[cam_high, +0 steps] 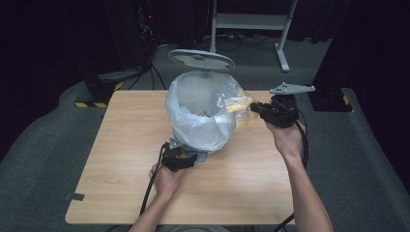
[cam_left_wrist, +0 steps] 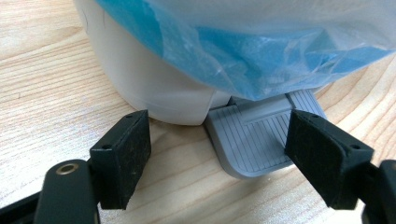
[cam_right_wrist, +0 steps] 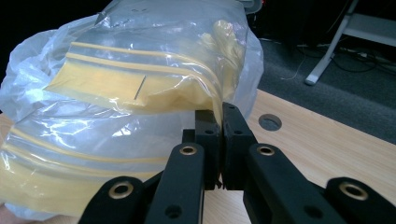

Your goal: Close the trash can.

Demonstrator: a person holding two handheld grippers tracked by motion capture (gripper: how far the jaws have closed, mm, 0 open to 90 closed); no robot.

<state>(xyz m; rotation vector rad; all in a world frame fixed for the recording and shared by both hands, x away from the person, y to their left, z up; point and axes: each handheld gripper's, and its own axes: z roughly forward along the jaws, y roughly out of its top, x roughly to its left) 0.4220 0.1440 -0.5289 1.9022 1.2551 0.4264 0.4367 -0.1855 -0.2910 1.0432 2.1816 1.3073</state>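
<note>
A white pedal bin (cam_high: pixel 200 116) with a pale plastic liner (cam_left_wrist: pixel 243 51) stands mid-table, its lid (cam_high: pixel 201 60) raised. My left gripper (cam_high: pixel 186 159) sits low at the bin's foot and is open. Its jaws stand on either side of the grey ribbed pedal (cam_left_wrist: pixel 252 140), the right one over the pedal's edge. My right gripper (cam_high: pixel 254 108) hovers beside the bin's right rim, shut on the edge of a clear bag with yellow stripes (cam_right_wrist: pixel 130 79). The bag (cam_high: pixel 241 104) hangs against the liner. In its own view the right gripper (cam_right_wrist: pixel 220 116) pinches the bag's side.
The bin stands on a wooden table (cam_high: pixel 125 159) with a round cable hole (cam_right_wrist: pixel 270 122) near its far right edge. A white stand (cam_high: pixel 283 43) and cables lie on the dark floor behind. Bare tabletop lies to the left and in front.
</note>
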